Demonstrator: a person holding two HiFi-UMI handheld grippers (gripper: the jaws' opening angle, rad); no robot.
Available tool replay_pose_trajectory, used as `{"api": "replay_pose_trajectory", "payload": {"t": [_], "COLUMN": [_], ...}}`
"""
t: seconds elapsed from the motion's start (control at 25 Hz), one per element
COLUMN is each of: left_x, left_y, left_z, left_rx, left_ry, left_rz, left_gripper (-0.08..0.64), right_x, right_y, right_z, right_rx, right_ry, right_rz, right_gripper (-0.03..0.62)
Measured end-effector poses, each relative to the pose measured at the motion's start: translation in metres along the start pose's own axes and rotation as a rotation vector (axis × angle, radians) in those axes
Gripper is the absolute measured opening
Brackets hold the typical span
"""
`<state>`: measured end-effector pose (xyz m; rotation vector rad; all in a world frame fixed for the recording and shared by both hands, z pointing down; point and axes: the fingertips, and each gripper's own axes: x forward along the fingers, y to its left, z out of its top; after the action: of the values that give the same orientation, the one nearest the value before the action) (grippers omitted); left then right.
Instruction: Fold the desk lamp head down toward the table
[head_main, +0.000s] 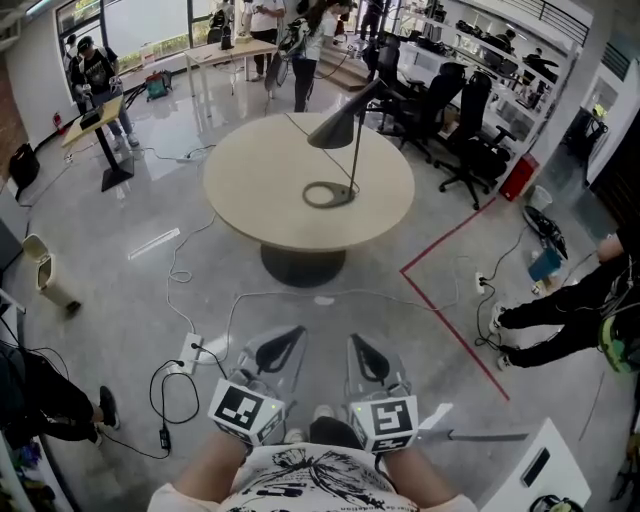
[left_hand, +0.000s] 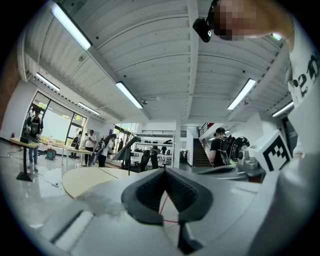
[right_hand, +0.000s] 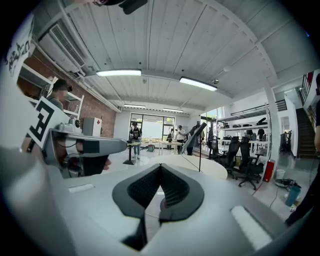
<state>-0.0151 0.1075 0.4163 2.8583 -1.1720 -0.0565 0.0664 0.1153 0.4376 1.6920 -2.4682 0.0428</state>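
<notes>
A black desk lamp stands on the round beige table (head_main: 250, 190) well ahead of me. Its ring base (head_main: 329, 194) lies flat, a thin stem (head_main: 356, 140) rises from it, and the cone head (head_main: 334, 130) hangs raised and tilted at the top. Both grippers are held low near my body, far short of the table. The left gripper (head_main: 297, 331) is shut with nothing in it, and so is the right gripper (head_main: 352, 340). In the left gripper view the lamp (left_hand: 125, 149) shows small beyond the closed tips (left_hand: 165, 170). The right gripper view has the lamp head (right_hand: 194, 135) above its closed tips (right_hand: 160, 165).
Cables and a power strip (head_main: 190, 352) lie on the grey floor between me and the table. A red tape line (head_main: 450, 325) runs at the right. Black office chairs (head_main: 455, 110) stand behind the table. A person in black (head_main: 560, 310) is at the right; others stand at the back.
</notes>
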Motion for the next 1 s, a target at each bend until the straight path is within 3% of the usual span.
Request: {"api": "replay_pose_trajectory", "payload": {"t": [0.52, 1.0], "left_x": [-0.005, -0.021], "left_y": [-0.003, 0.009], "left_z": [0.004, 0.006], "left_rx": [0.041, -0.022], "left_ry": [0.015, -0.002], "left_rz": [-0.018, -0.013], "left_gripper": [0.005, 0.005], "right_x": [-0.002, -0.001], "right_y": [0.004, 0.018], "right_z": [0.011, 0.005], "right_rx": [-0.006, 0.003], "right_ry": [-0.007, -0.001], "right_rz": [-0.011, -0.015], "right_gripper": [0.008, 0.008]}}
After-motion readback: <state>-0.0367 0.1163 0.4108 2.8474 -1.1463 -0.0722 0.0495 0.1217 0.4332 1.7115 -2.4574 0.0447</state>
